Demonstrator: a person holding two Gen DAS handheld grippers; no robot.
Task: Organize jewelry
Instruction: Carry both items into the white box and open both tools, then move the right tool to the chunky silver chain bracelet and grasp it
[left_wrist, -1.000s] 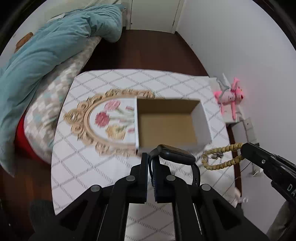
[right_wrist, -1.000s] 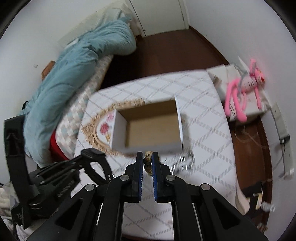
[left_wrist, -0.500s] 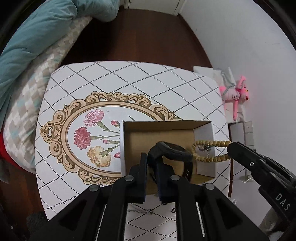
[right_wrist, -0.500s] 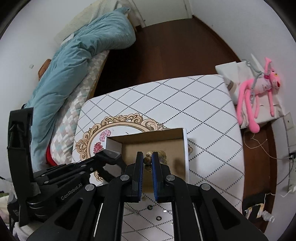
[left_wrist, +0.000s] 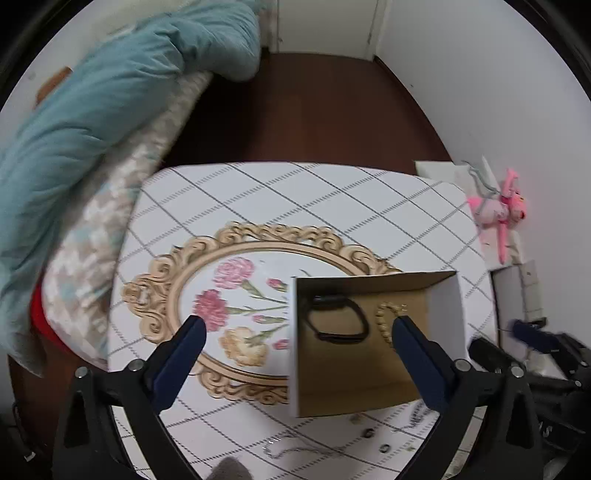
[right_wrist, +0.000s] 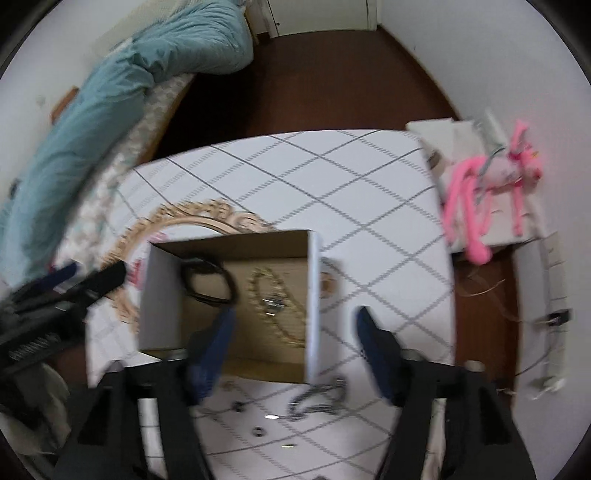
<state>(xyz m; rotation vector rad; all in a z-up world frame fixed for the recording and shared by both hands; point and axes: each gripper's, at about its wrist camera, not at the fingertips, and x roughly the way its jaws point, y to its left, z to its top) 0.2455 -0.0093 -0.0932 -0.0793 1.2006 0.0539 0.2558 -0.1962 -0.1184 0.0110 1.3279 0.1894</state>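
Observation:
An open cardboard box (left_wrist: 445, 317) (right_wrist: 312, 291) sits on the patterned table. A black watch (left_wrist: 338, 319) (right_wrist: 208, 282) and a gold bead bracelet (left_wrist: 384, 321) (right_wrist: 275, 306) lie inside it. My left gripper (left_wrist: 295, 328) is open and empty above the box's left wall. My right gripper (right_wrist: 295, 317) is open and empty above the box's right wall. Small rings (left_wrist: 384, 448) (right_wrist: 258, 430) and a thin chain (left_wrist: 291, 446) lie on the table in front of the box. A silver chain (right_wrist: 319, 400) lies there too.
The table top (left_wrist: 295, 206) has a floral oval print. A bed with a teal duvet (left_wrist: 92, 110) stands at the left. A pink plush toy (right_wrist: 487, 184) lies on a white stand at the right, close to the wall.
Both grippers have opened and let go. The watch and the bead bracelet now lie in the box. Both grippers have drawn back from the box.

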